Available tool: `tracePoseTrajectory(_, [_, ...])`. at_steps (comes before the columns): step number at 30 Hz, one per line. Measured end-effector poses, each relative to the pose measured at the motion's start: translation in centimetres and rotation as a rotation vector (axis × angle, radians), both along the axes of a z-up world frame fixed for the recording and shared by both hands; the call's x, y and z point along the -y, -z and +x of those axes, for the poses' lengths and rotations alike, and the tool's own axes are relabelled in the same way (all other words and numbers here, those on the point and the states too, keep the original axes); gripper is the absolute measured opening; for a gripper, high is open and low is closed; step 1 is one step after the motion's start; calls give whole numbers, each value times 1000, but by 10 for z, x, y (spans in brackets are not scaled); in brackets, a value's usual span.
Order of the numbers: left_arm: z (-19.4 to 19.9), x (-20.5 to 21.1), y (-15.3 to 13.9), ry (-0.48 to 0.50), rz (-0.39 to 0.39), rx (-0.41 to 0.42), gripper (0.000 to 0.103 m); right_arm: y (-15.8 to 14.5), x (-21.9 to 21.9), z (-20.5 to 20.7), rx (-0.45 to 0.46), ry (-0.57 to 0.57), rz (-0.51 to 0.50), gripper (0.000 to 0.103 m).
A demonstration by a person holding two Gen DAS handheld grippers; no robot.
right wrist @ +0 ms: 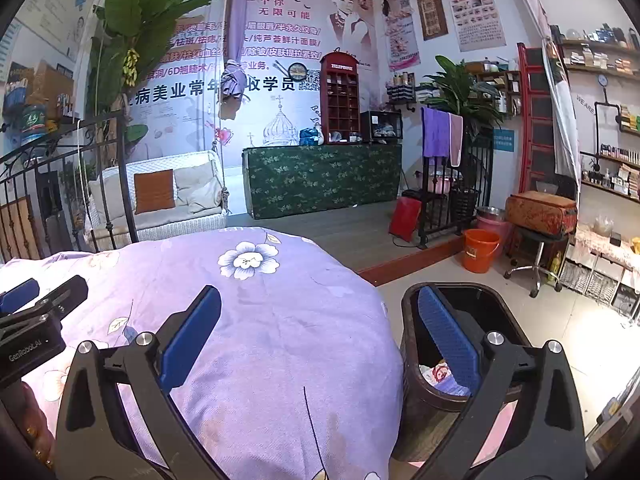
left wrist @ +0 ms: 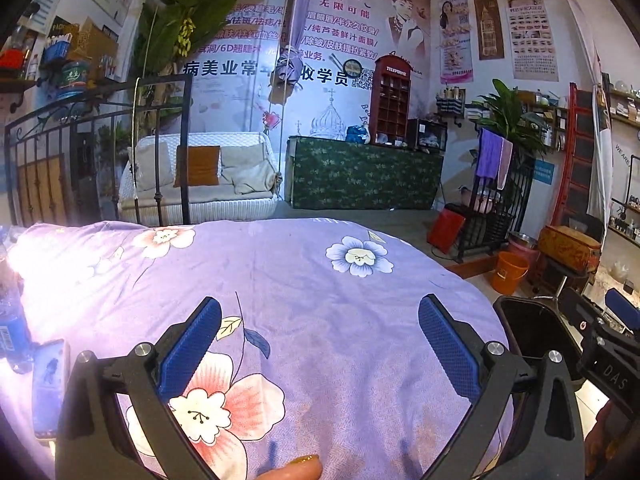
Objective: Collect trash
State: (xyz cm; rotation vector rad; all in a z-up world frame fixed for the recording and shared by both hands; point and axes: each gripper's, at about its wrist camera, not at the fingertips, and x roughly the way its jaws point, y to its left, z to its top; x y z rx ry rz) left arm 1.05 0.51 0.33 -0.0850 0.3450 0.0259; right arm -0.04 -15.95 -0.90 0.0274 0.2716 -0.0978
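Bin (right wrist: 408,344) hugs bedspread (right wrist: 260,340) edge — floor (right wrist: 560,320) open.

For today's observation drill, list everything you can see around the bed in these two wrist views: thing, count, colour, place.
Bedspread: one, lilac with flowers, covering the bed.
Bin: one, dark, on the floor right of the bed, wrappers inside.
Bottle: one, blue, at the bed's left edge.
Phone: one, blue-lit screen, lying beside the bottle.
Bucket: one, orange, on the floor beyond the bin.
Swing seat: one, white with cushions, behind the bed.
Left gripper: blue pads, open, above the bedspread.
Right gripper: blue pads, open, straddling the bed's edge and bin.
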Motion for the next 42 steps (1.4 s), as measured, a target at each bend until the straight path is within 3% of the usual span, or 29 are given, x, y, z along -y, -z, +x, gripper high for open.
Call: tracePoseTrajectory(42, [5, -5, 5, 12, 3, -23, 97, 3, 10, 1, -6, 15, 33, 97])
